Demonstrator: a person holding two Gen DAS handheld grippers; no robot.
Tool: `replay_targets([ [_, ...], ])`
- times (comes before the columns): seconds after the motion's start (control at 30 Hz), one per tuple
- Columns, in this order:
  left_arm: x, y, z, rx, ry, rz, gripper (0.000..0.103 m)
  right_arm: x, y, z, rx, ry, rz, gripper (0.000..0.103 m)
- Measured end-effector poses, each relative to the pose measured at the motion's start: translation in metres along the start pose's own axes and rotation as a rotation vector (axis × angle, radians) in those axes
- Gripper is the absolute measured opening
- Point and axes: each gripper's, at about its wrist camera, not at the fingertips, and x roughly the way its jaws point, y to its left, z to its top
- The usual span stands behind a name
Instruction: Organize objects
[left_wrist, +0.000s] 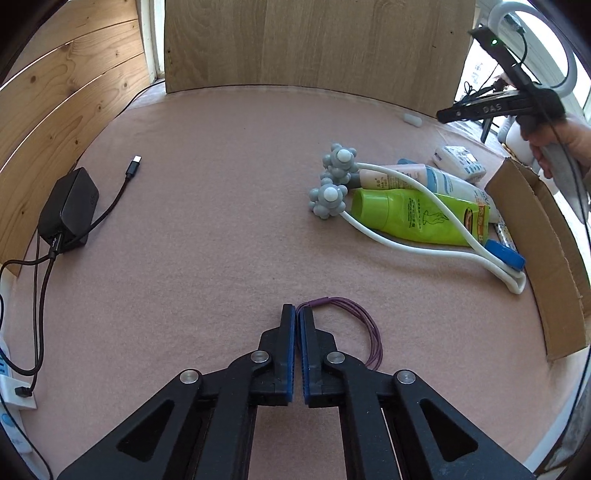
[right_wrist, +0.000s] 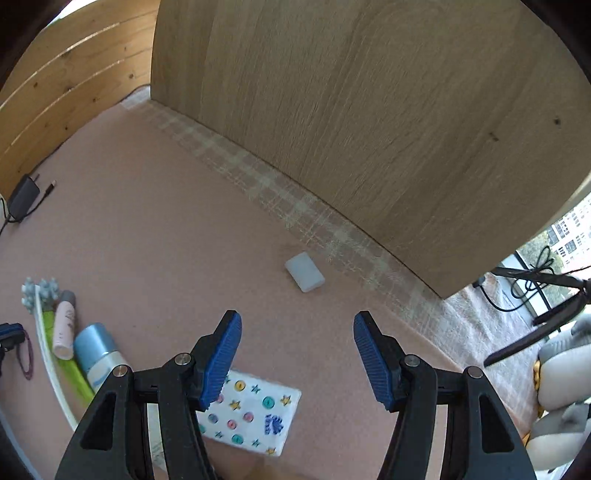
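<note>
Currently, at the far left of the counter (left_wrist: 207, 206), a black charger (left_wrist: 68, 210) lies with its loose cable plug (left_wrist: 133, 164) pointing across the pink cloth; these sit well apart from the work area and pose only a snagging risk if an arm sweeps that way.

The left gripper (left_wrist: 297, 314) has its fingers clenched on a thin purple hair tie (left_wrist: 354, 325), pinched near its small sleeve, with the rest of the loop trailing to the right on the cloth. Risk: the band is thin and elastic, so it can slip from between the blue pads or stretch and flick away on lifting.

Further right lies the cluster: a grey-balled massager (left_wrist: 332, 184) with its white arms draped over a green tube (left_wrist: 417, 214), a pink tube (left_wrist: 391, 176) and a white bottle (left_wrist: 454, 184), with a blue lid (left_wrist: 506, 254) just beside the massager's handle end. Risk: pulling any one item is likely to drag the others, since the arms overlap the tubes.

The cardboard box (left_wrist: 554, 258) stands at the right edge; its low near wall could catch a trailing loop.

The right gripper (right_wrist: 297, 325) hangs released, fingers spread wide, above the counter between a patterned tissue pack (right_wrist: 255, 417) and a small white block (right_wrist: 304, 272). Risk: descending blind, the left finger may pin the pack's edge.
</note>
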Motion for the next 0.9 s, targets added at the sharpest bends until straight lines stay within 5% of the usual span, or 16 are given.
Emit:
replay_targets([
  [0.27, -0.014, 0.015, 0.001, -0.040, -0.006, 0.006, 0.002, 0.051, -0.015, 0.019, -0.012, 0.060, 0.068, 0.037],
  [0.6, -0.023, 0.015, 0.001, -0.032, -0.008, 0.009, 0.002, 0.058, -0.010, 0.035, -0.063, 0.112, 0.124, 0.018],
  [0.9, -0.032, 0.013, -0.005, -0.036, -0.021, 0.011, 0.002, 0.048, -0.002, 0.037, -0.020, 0.086, 0.070, 0.004],
])
